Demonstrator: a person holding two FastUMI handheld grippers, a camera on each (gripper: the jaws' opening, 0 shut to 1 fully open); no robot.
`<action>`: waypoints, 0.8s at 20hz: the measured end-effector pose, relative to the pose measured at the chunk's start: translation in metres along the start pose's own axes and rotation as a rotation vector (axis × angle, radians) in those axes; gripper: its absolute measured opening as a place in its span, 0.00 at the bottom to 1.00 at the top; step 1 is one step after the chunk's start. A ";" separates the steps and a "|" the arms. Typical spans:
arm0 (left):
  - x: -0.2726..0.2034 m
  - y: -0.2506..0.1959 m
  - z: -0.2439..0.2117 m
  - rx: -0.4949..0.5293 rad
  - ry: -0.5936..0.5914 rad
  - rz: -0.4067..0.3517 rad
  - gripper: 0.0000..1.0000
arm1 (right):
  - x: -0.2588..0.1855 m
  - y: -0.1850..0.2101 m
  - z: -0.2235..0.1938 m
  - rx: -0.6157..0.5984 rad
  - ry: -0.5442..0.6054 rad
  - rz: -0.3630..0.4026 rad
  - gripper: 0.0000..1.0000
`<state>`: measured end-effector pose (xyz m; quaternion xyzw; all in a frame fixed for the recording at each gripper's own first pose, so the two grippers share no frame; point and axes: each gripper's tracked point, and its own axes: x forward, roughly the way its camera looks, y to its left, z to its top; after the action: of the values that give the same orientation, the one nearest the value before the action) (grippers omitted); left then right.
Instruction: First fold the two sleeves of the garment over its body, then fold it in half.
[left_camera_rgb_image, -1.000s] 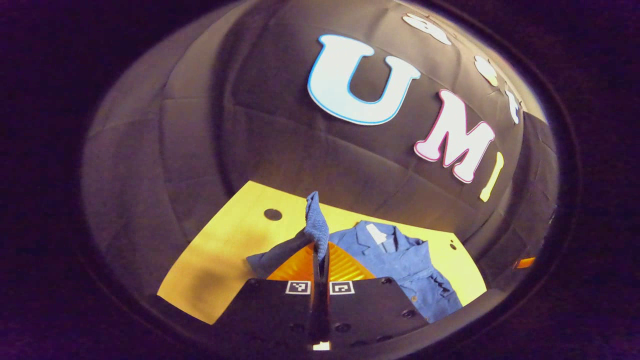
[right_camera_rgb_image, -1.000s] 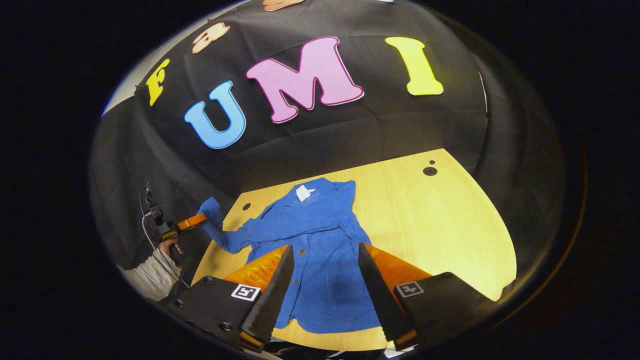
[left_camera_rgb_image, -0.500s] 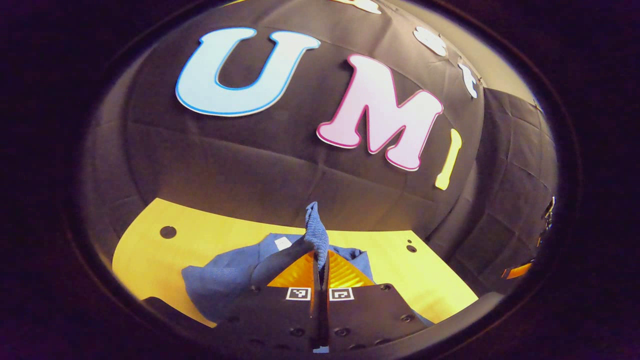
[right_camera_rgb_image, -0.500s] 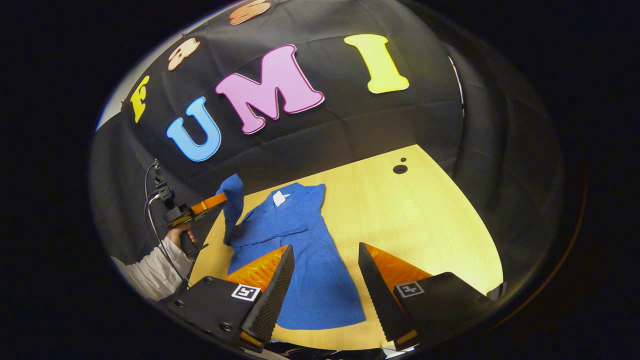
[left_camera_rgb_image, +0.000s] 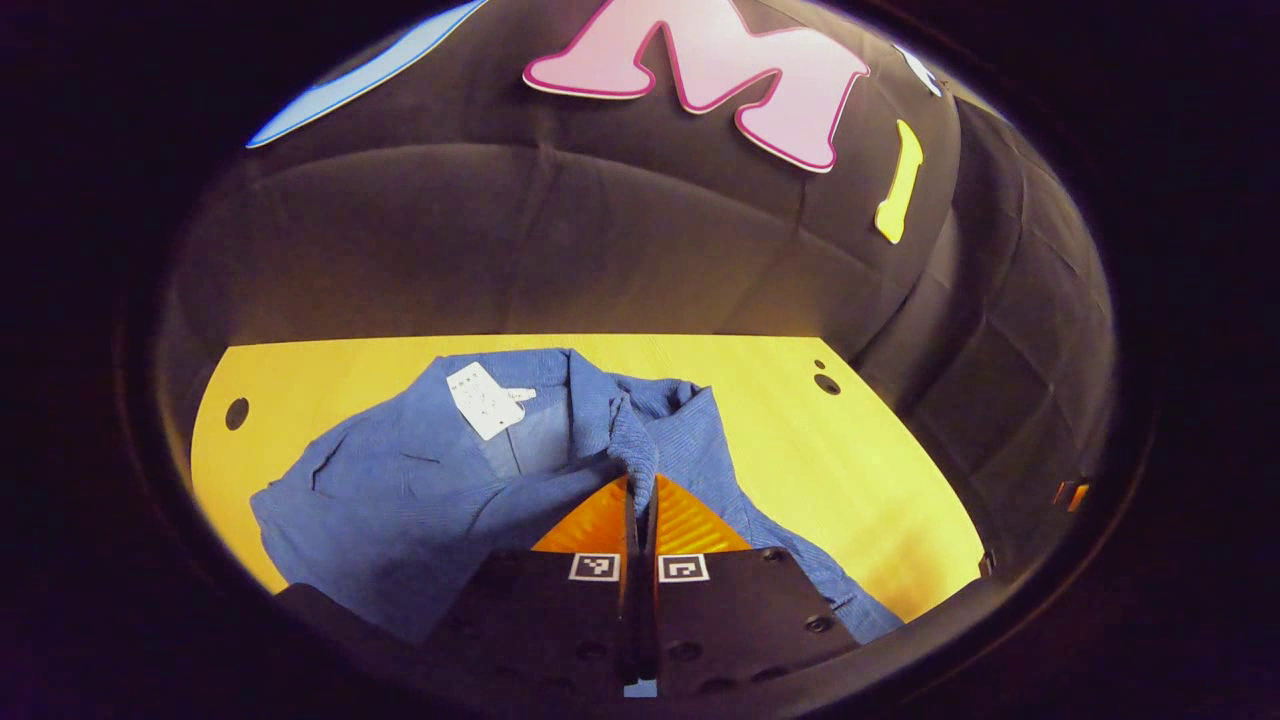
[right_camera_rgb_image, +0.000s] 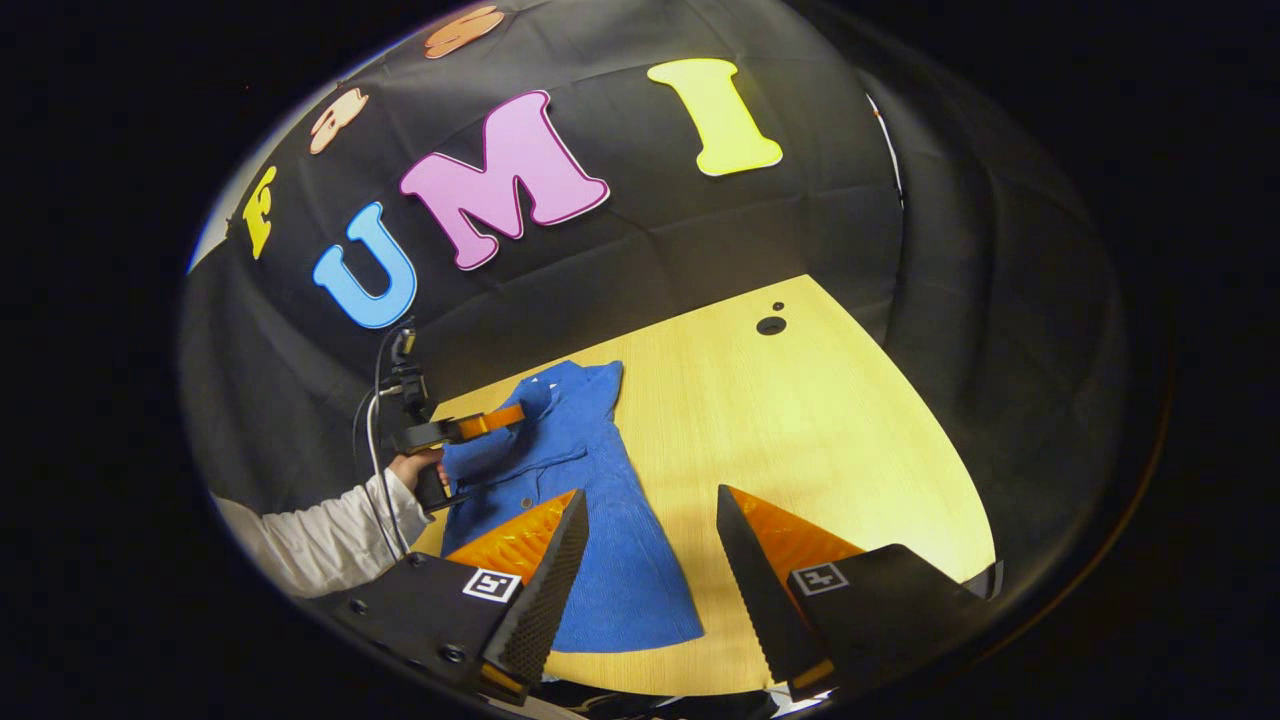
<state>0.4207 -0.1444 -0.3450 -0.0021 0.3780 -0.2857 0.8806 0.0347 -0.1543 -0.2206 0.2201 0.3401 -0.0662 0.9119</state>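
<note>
Two orange, ridged fingers of the left hand-held gripper (left_camera_rgb_image: 641, 480) pinch a blue ribbed sleeve (left_camera_rgb_image: 628, 440) over the soft shirt (right_camera_rgb_image: 600, 520), which lies on the pale wooden tabletop (right_camera_rgb_image: 830, 430). Near it, the right hand-held gripper (right_camera_rgb_image: 650, 560) gapes wide, holding nothing. A white-sleeved hand (right_camera_rgb_image: 415, 468) grips the left tool.

The left tongs (right_camera_rgb_image: 515, 417), closed on the cuff of the sleeve (left_camera_rgb_image: 630, 450), are no longer out past the desk's (right_camera_rgb_image: 850, 440) left edge with the sleeve stretched sideways; they now sit over the blue garment (right_camera_rgb_image: 610, 560), near its collar, and the sleeve lies folded across the body. In the left gripper view the cuff no longer stands against the wall but lies low over the shirt, and the white label (left_camera_rgb_image: 482, 400) looms larger; in the right gripper view the hand (right_camera_rgb_image: 420, 468) and white sleeve cuff (right_camera_rgb_image: 320, 540) reach further in over the desk.
</note>
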 end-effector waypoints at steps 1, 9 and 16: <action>0.004 0.002 -0.003 0.009 0.014 0.008 0.00 | 0.002 0.001 -0.003 0.000 0.006 0.003 0.72; -0.009 -0.051 0.010 -0.017 -0.053 -0.149 0.85 | 0.014 0.018 -0.025 0.012 0.040 0.041 0.83; -0.102 -0.011 -0.020 0.050 -0.026 0.026 0.85 | 0.035 0.031 -0.056 0.017 0.118 0.081 0.83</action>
<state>0.3458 -0.0976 -0.2892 0.0210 0.3592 -0.2835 0.8889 0.0363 -0.1003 -0.2698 0.2450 0.3836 -0.0191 0.8902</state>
